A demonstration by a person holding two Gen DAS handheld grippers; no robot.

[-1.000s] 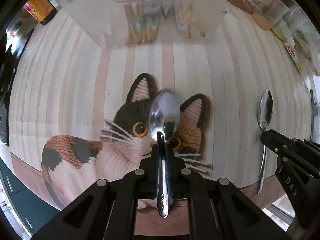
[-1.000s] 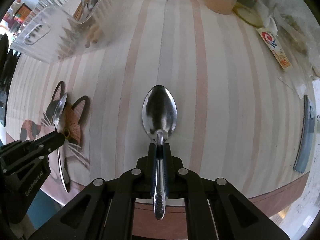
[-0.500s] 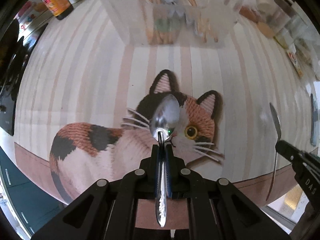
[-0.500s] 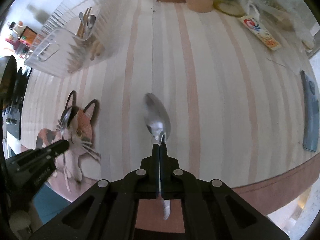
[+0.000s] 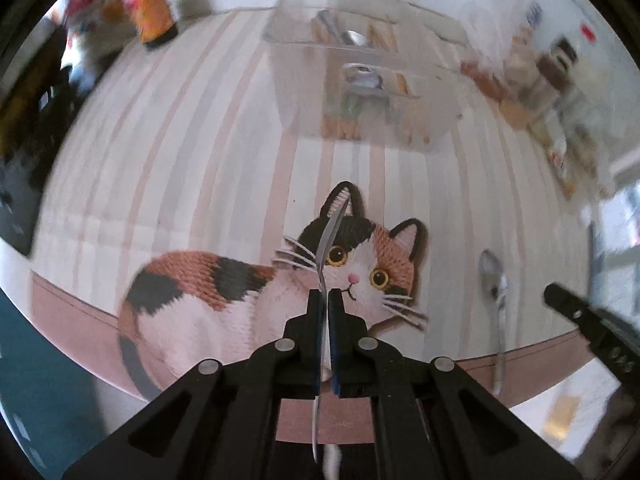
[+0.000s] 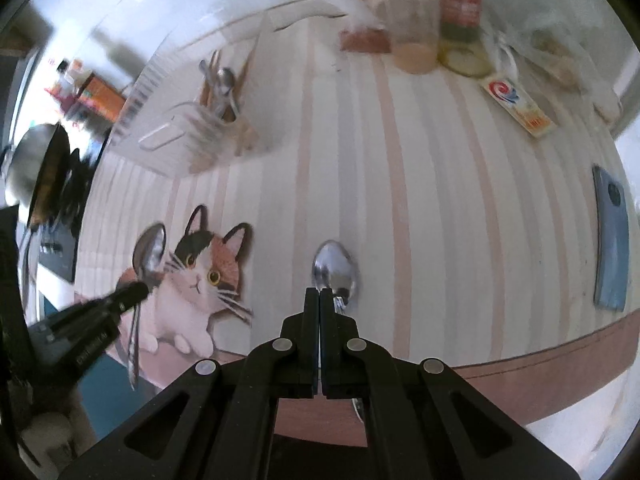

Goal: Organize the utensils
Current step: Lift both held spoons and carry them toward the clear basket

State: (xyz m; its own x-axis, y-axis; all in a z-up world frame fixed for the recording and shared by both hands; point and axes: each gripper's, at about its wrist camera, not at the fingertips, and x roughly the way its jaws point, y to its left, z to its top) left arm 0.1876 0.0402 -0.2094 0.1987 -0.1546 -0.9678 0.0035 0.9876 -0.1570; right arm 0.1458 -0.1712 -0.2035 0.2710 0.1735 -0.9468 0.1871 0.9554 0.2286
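Blurred past telling: jars (image 5: 548,76) at the worktop's far right. Hidden behind fingers (image 6: 310,320): most of the spoon (image 6: 335,270) handle. Cut by the frame edge: pan (image 6: 36,172).

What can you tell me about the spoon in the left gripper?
The spoon looks like shiny metal, with an oval bowl and a slim handle. The left gripper is shut on its neck; the handle runs back between the fingers. It is turned edge-on to this camera, above the cat picture. Nothing else touches it.
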